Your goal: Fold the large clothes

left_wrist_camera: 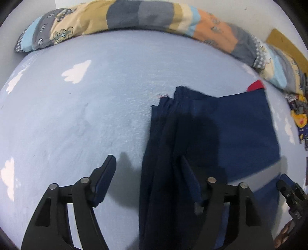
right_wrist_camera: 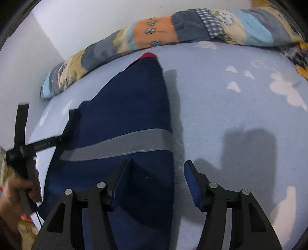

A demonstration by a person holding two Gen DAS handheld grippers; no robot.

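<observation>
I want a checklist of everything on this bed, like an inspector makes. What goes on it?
Surface: light blue bedsheet with white cloud prints.
Job's things: navy garment lying partly folded, a grey stripe across it, a red bit at its far end.
Clutter: colourful printed items at the bed's right edge, too blurred to identify.
Grippers: left hand-held gripper open over the garment's bunched left edge; right hand-held gripper open over its right edge. Neither grips cloth.
Cables: thin black cord under the left hand-held gripper.
Surroundings: patchwork quilt rolled along a white wall.
</observation>
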